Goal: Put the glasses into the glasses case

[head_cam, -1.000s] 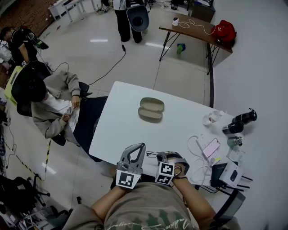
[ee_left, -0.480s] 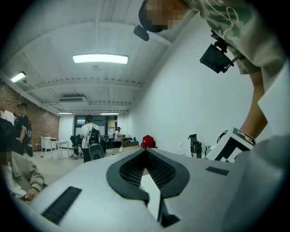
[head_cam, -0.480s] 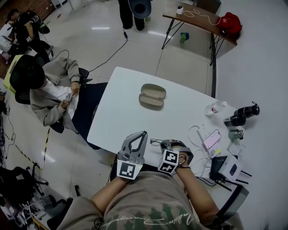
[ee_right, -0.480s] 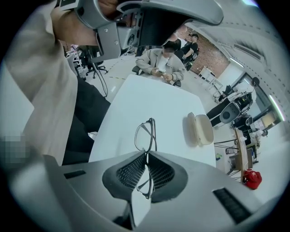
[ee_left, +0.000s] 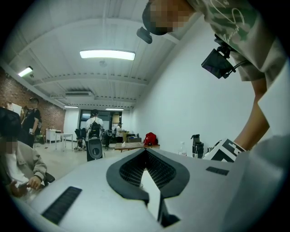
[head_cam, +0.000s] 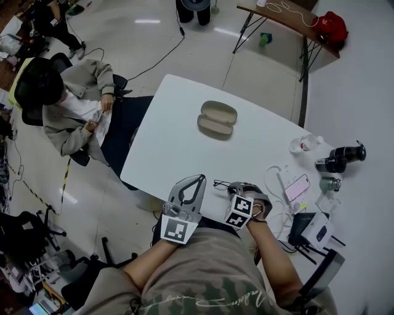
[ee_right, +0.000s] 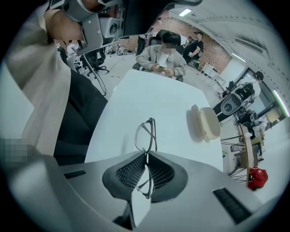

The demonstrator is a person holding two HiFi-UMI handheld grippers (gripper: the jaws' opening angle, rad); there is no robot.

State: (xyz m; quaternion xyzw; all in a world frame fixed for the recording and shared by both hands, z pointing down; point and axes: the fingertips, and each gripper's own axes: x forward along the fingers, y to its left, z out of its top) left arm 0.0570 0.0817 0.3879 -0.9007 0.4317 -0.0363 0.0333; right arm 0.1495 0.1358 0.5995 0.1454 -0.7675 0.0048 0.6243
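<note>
The beige glasses case (head_cam: 217,118) lies open on the white table (head_cam: 166,147), toward its far side; it also shows in the right gripper view (ee_right: 205,122). My right gripper (head_cam: 233,186) hangs over the near table edge, shut on the dark-framed glasses (head_cam: 221,184). In its own view the jaws (ee_right: 146,153) pinch the frame at one lens, and the other lens of the glasses (ee_right: 146,135) sticks out past the tips toward the case. My left gripper (head_cam: 200,178) is just to the left, shut with nothing in it; its view (ee_left: 145,154) looks out across the room.
A person (head_cam: 68,117) sits at the table's left side. A phone (head_cam: 297,187), white cables, a plastic bottle (head_cam: 303,144) and a black camera lens (head_cam: 341,160) crowd the right end. A wooden table (head_cam: 283,15) with a red bag (head_cam: 332,26) stands behind.
The head view has swung, so the table and case sit lower and further right in frame. Both grippers stay by the near edge, the right one still holding the glasses.
</note>
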